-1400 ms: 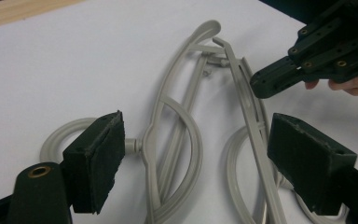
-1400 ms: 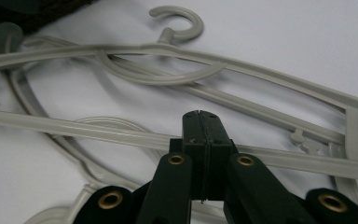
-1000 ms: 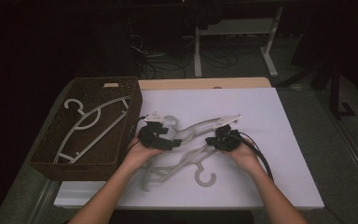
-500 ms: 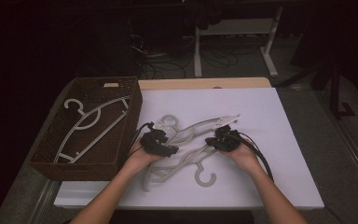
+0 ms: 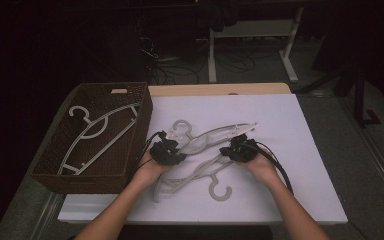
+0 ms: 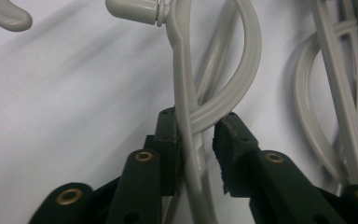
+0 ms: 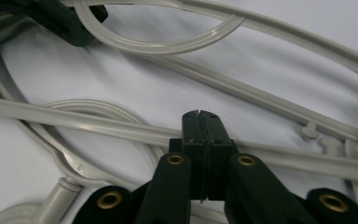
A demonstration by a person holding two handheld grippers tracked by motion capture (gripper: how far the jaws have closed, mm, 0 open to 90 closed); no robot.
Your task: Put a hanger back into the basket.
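On the white mat (image 5: 290, 130), my left gripper (image 6: 198, 140) has just been closing around a hanger (image 6: 186, 93) (light, stiff, slippery plastic); right gripper (image 7: 200, 116) pinched together over a bar.

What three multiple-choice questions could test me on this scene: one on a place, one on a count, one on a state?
1. The wicker basket stands: A) left of the white mat; B) right of it; C) behind it.
2. Hangers in the basket: A) none; B) one; C) three.
3. The right gripper has its jaws: A) wide apart; B) shut together; C) around a cup.
Answers: 1 A, it sits against the mat's left edge; 2 B, a single hanger lies inside; 3 B, its pads meet with no gap.
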